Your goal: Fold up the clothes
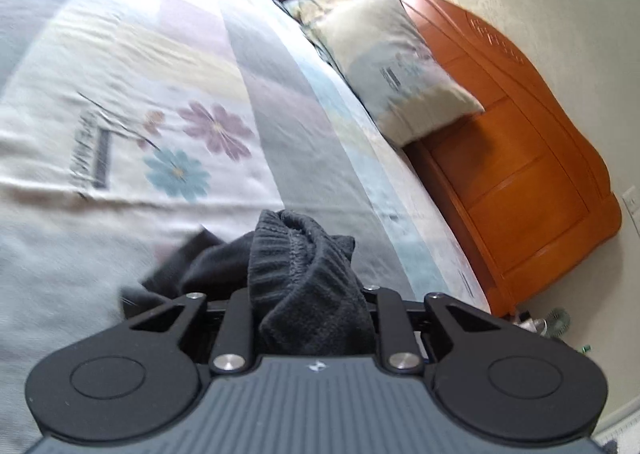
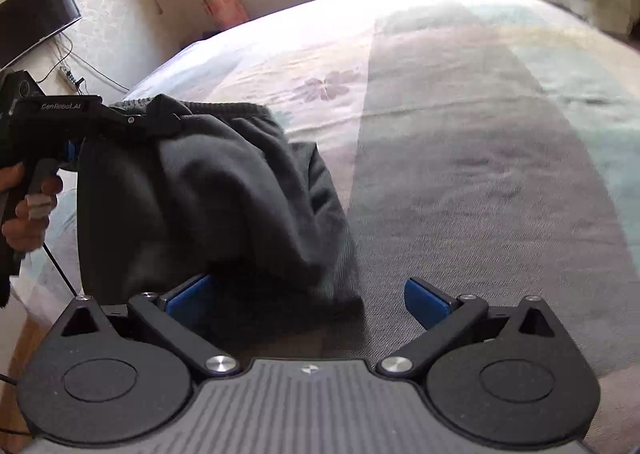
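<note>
Left tool [image 2: 160, 122] is clenched on a bunched fold of the dark grey garment [image 2: 224, 190], ribbed edge gathered between its fingers; the cloth hangs from it down onto the bed [image 2: 460, 142]. Right tool [image 2: 308, 302] stands released, blue pads [image 2: 424, 304] apart, the garment's lower end lying between and just ahead of them. A hand [image 2: 24, 206] grips the left tool's handle. Pillow [image 1: 396, 66] leans against the wooden headboard [image 1: 520, 142] beyond.

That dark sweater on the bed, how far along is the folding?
Barely started. Nothing looks folded: the dark sweater hangs bunched. In hand: the left hand-held gripper is clamped on its ribbed edge, lifting it off the bedspread. The right hand-held gripper is open beside the lower part, holding nothing. Spreading flat and every fold remain.
</note>
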{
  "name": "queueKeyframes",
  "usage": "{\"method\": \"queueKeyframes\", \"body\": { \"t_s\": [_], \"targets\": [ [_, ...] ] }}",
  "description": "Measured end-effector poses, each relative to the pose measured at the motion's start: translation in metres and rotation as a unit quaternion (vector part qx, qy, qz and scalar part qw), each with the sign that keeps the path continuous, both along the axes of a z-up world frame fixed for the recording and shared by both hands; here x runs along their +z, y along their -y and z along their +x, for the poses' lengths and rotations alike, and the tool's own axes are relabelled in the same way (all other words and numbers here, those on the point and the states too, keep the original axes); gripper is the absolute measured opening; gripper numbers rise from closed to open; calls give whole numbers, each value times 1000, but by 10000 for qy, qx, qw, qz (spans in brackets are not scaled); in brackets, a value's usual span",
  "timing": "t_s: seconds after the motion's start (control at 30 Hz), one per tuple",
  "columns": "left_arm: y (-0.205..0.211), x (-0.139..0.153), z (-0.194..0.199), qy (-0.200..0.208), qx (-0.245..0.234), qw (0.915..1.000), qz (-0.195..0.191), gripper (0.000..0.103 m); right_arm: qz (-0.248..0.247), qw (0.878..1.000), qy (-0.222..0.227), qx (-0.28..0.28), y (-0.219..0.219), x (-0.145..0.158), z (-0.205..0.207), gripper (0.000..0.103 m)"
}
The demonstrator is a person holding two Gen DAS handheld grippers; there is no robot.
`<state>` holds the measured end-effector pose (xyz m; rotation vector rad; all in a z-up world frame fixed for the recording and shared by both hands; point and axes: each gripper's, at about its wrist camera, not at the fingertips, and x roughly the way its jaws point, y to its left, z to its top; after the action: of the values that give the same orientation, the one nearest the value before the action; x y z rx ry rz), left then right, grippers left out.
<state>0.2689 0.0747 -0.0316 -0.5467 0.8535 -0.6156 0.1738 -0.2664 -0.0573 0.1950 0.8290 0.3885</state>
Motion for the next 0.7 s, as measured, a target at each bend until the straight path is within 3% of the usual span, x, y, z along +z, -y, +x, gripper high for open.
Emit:
{"method": "queueKeyframes", "body": {
  "t_s": [0.17,0.3,0.37,0.47,0.63,0.7],
  "targets": [
    [-45,15,9,85,591,9980,216,19,3,10000,-46,-15,1,0,2,103],
    [-74,25,5,77,791,9964,310,20,-43,9998,-177,-3,-4,-7,3,103],
    [-76,23,4,-14,853,9931,806,22,-40,9997,-254,35,-9,-10,6,103],
    [-63,25,-8,209,702,9842,1612,23,-75,9995,-292,83,-18,-11,7,103],
    [-45,33,-33,514,372,9856,1565,25,-261,9991,-271,211,-30,-8,4,103],
    [-34,36,-42,589,141,9854,1589,31,-309,9990,-237,235,-31,-7,2,103]
  ]
}}
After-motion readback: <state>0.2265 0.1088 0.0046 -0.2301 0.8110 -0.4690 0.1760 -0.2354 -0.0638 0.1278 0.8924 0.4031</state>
